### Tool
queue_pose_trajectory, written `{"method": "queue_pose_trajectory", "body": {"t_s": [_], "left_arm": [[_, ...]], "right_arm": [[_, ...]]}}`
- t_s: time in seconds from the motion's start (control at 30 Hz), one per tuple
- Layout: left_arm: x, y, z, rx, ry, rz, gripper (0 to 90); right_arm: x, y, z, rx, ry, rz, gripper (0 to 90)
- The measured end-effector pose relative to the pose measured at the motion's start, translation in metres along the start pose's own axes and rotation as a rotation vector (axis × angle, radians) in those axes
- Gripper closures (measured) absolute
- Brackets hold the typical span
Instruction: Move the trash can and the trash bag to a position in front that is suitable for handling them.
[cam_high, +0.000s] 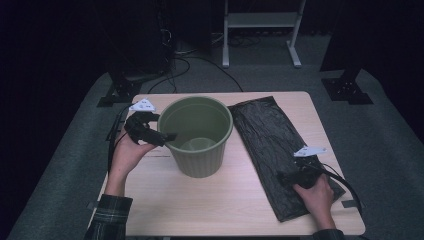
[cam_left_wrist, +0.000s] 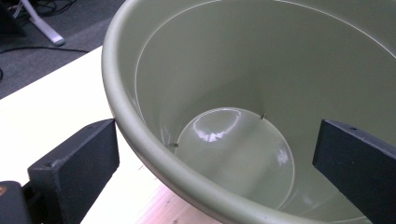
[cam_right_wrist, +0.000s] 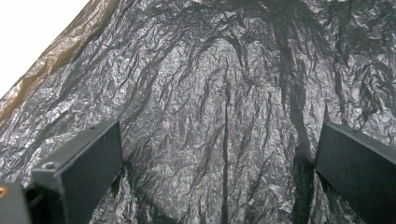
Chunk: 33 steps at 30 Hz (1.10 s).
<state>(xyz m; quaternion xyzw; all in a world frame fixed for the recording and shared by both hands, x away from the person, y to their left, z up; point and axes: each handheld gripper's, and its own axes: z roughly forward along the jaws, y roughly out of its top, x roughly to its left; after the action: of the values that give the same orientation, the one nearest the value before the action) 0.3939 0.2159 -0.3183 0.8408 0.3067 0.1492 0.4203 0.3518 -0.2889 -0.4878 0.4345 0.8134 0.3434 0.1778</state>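
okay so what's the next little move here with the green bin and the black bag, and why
Probably close the left gripper on the green bin rim. Its open jaws already straddle the rim, one outside and one inside, so pinching would steady the bin. The right gripper hangs open over the flat black bag, seemingly ready to pinch it next.

Dark plaid sleeves; black grippers with grey three-cornered plates and black cables.
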Motion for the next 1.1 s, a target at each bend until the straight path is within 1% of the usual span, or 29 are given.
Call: {"method": "queue_pose_trajectory", "body": {"t_s": [0.1, 0.2, 0.23, 0.27, 0.3, 0.37, 0.47, 0.53, 0.57, 0.63, 0.7, 0.8, 1.1], "left_arm": [[-0.007, -0.001, 0.001, -0.012, -0.011, 0.004, 0.0], [-0.017, -0.001, 0.002, -0.010, -0.027, 0.017, 0.0], [-0.019, 0.000, 0.002, -0.007, -0.029, 0.023, 0.0], [-0.025, 0.000, 0.003, -0.005, -0.040, 0.037, 0.0], [-0.025, 0.000, 0.003, -0.005, -0.040, 0.037, 0.0], [-0.030, 0.001, 0.004, -0.002, -0.052, 0.053, 0.0], [-0.037, 0.000, 0.006, -0.005, -0.067, 0.058, 0.0], [-0.041, -0.001, 0.008, -0.009, -0.100, 0.048, 0.0], [-0.043, -0.002, 0.008, -0.015, -0.109, 0.047, 0.2], [-0.046, -0.002, 0.008, -0.024, -0.108, 0.055, 0.4], [-0.049, -0.002, 0.008, -0.022, -0.103, 0.057, 0.4], [-0.054, -0.002, 0.007, -0.014, -0.104, 0.063, 0.4], [-0.073, -0.002, 0.005, 0.013, -0.117, 0.101, 0.4]], "right_arm": [[0.000, 0.000, 0.000, 0.001, 0.000, 0.001, 0.0], [0.000, 0.000, 0.000, 0.001, 0.001, 0.001, 0.0], [0.000, 0.000, 0.000, 0.001, 0.001, 0.001, 0.0], [0.000, 0.000, 0.000, 0.001, 0.001, 0.001, 0.0], [0.000, 0.000, 0.000, 0.001, 0.001, 0.002, 0.0], [0.000, 0.000, 0.000, 0.001, 0.001, 0.001, 0.0], [0.000, 0.000, 0.000, 0.001, 0.001, 0.002, 0.0], [0.000, 0.000, 0.000, 0.001, 0.001, 0.001, 0.0], [0.000, 0.000, 0.000, 0.001, 0.001, 0.002, 0.0], [0.000, 0.000, 0.000, 0.001, 0.001, 0.001, 0.0], [0.000, 0.000, 0.000, 0.001, 0.001, 0.001, 0.0], [0.000, 0.000, 0.000, 0.001, 0.001, 0.001, 0.0], [0.000, 0.000, 0.000, 0.001, 0.001, 0.001, 0.0]]}}
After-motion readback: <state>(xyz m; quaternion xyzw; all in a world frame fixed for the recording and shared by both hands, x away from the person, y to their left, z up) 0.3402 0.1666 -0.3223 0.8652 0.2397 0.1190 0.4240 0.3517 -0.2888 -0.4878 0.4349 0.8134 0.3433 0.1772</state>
